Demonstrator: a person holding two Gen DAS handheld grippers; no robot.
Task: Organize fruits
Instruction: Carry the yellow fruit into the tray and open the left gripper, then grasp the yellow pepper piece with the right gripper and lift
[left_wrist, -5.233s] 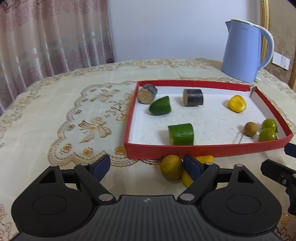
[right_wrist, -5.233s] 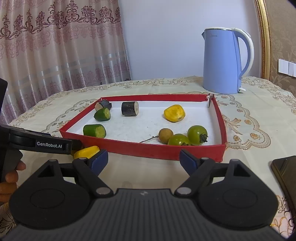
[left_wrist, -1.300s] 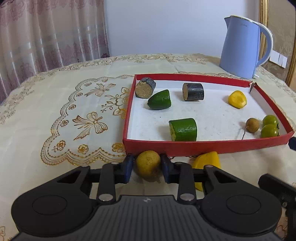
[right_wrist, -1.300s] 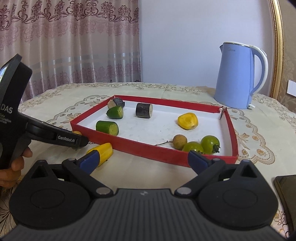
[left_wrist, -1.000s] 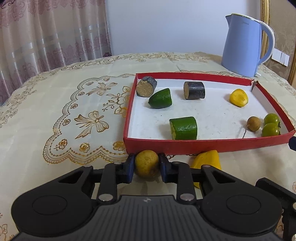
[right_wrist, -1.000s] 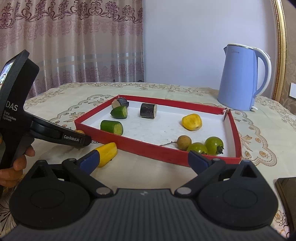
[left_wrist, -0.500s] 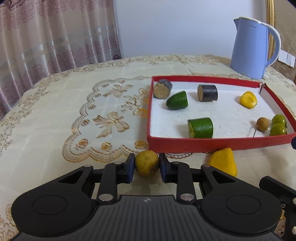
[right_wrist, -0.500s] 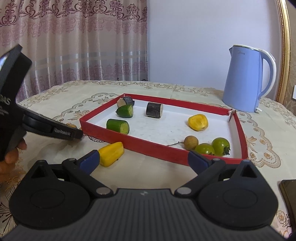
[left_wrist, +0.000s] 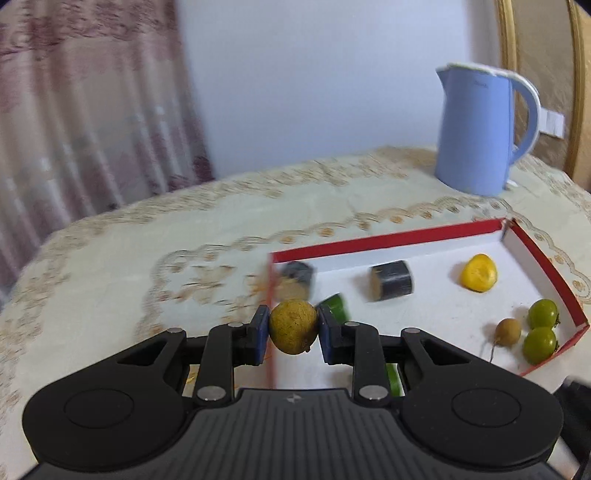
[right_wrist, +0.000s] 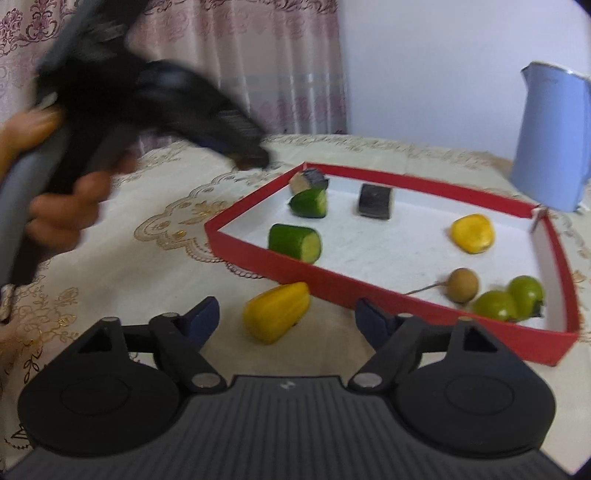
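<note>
My left gripper (left_wrist: 292, 329) is shut on a round yellow-brown fruit (left_wrist: 293, 326) and holds it in the air above the left wall of the red tray (left_wrist: 384, 240). In the right wrist view the left gripper (right_wrist: 255, 160) shows blurred over the tray's far left corner. My right gripper (right_wrist: 286, 317) is open and low over the cloth, with a yellow fruit piece (right_wrist: 277, 312) lying between its fingers just outside the tray's (right_wrist: 295, 269) front wall. In the tray lie two green cucumber pieces (right_wrist: 295, 242), two dark pieces (right_wrist: 375, 201), a yellow piece (right_wrist: 472, 232), a small brown fruit (right_wrist: 463, 284) and two green tomatoes (right_wrist: 508, 301).
A blue kettle (left_wrist: 484, 133) stands behind the tray at the back right. A lace-patterned cloth (left_wrist: 129, 266) covers the round table. Curtains hang behind at the left.
My left gripper closed on the round fruit, lifted it off the cloth and carried it up over the tray's left edge. My right gripper moved closer to the yellow piece.
</note>
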